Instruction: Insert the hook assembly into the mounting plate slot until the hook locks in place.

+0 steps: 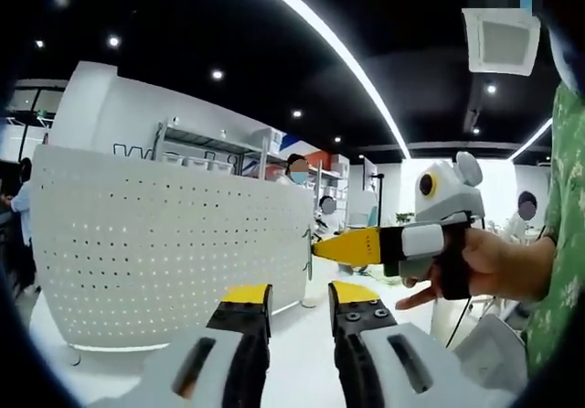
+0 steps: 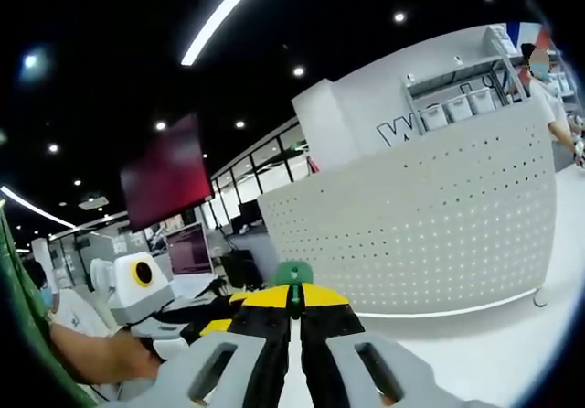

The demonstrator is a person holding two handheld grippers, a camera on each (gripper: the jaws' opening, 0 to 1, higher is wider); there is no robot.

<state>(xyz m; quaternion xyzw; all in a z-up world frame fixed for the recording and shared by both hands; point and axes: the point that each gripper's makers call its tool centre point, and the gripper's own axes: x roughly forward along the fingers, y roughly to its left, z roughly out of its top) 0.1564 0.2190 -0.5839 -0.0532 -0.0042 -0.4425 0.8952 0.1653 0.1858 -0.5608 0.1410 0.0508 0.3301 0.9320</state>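
Observation:
The white perforated mounting plate [image 1: 174, 243] stands upright on the white table, curved by the lens; it also shows as the plate [image 2: 420, 234] ahead and to the right. My right gripper [image 2: 294, 306] is shut on a small green hook [image 2: 294, 274], whose round head sticks up above the yellow tips. Held in a hand, that right gripper [image 1: 320, 248] reaches in from the right, its yellow tip close to the plate's right edge. My left gripper [image 1: 299, 296] is open with nothing between its jaws, below the plate's front. The left gripper [image 2: 224, 315] lies low at left.
The white table [image 1: 302, 362] runs under both grippers. Behind the plate stand metal shelves with bins [image 1: 206, 152] and a person [image 1: 296, 170]. A person's hand and green sleeve [image 1: 558, 243] are at right. A dark monitor [image 2: 187, 248] sits at the back left.

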